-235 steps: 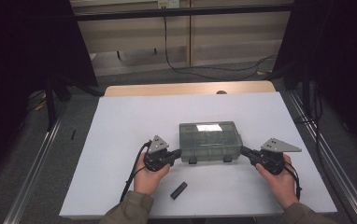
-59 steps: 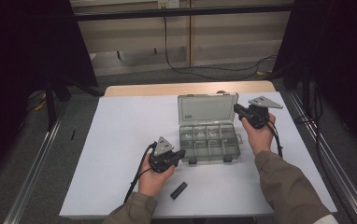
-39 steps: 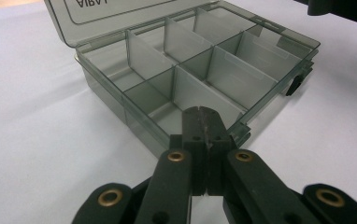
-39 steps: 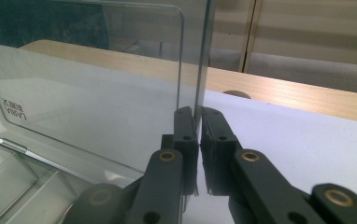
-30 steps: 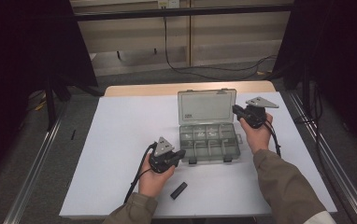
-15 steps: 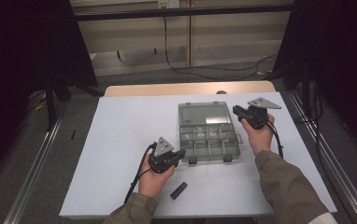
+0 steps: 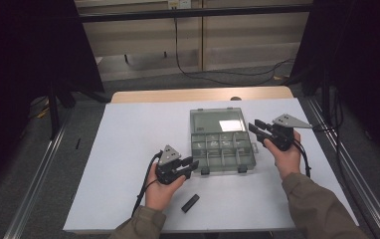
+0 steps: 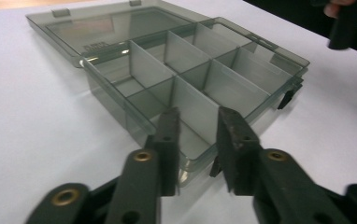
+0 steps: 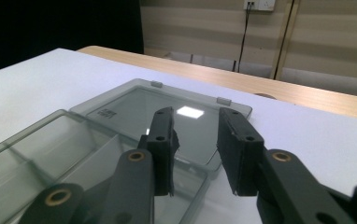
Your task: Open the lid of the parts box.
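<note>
compartment box sits centre-right of the high view, its lid laid flat open behind the tray. my left gripper at the box's lower-left corner and my right gripper by the lid's right edge have both just been opening, jaws now narrowly apart with nothing between them. opening step looks finished, i judge; next likely calls for fetching the small black piece at lower centre.

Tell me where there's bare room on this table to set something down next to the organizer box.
Widest free patch: the white tabletop left of the open organizer box. A strip behind the flat lid is bare too. It is crowded in front, by the left gripper and small black piece, and right, by the right gripper.
</note>
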`<state>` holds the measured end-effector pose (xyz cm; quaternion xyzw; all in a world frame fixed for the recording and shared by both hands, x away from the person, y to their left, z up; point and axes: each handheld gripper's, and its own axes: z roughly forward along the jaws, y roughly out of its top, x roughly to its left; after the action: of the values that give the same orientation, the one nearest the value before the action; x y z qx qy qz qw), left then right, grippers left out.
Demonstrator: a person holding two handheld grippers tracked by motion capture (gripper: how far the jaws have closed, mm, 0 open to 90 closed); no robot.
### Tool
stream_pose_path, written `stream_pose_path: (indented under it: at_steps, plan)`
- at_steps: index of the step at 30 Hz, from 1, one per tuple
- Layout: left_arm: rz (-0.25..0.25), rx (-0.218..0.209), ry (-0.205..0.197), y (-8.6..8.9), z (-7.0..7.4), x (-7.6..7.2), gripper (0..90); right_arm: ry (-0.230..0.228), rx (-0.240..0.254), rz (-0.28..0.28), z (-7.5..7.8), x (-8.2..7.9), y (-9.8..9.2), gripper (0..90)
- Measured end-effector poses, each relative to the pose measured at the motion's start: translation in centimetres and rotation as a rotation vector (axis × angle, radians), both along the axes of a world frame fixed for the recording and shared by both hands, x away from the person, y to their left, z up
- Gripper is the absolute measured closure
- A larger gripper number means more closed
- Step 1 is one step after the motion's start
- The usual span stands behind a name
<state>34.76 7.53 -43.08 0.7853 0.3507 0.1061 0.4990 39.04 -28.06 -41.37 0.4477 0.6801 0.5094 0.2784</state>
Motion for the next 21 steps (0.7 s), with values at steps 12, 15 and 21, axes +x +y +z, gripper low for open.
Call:
stream_pose_path:
  at_steps: [12,15,21]
  plan:
    - [0.001,-0.054,0.018,1.1,0.7,-0.6,44.7,-0.032,0.047,0.040,-0.7,-4.7,-1.2,57.2]
    - [0.001,-0.058,0.018,1.4,0.7,-0.6,40.1,-0.039,0.048,0.043,-0.7,-5.5,-1.3,52.6]
    - [-0.022,-0.056,0.015,1.6,0.8,-0.9,33.6,-0.038,0.055,0.041,-1.2,-6.8,-1.3,46.1]
